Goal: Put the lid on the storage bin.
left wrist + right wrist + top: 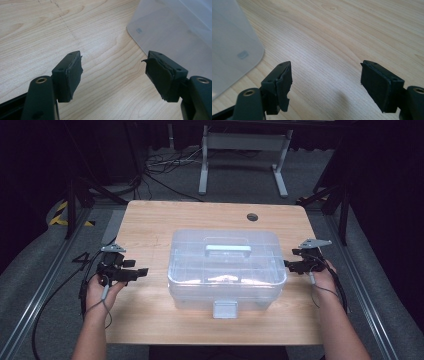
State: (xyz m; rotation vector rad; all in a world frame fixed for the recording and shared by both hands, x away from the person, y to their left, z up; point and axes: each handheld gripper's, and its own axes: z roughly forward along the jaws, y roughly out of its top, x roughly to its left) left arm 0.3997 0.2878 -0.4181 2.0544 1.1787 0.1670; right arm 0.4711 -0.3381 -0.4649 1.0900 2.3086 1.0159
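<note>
Clear plastic box [227, 270] sat at middle of wooden table [150, 220], lid on, pale handle [228, 250] on top, latch [225, 309] at near side. Left gripper [141, 271] near box's left side, jaws spread, nothing between. Right gripper [289, 265] just beside box's right side, jaws spread, nothing between. Box untouched.

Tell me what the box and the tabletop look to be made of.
Box: likely translucent plastic, slightly frosted; its inner dividers show through the walls. Tabletop: pale wood or wood-look laminate, matte; grain lines run across it, and I can't tell which.
</note>
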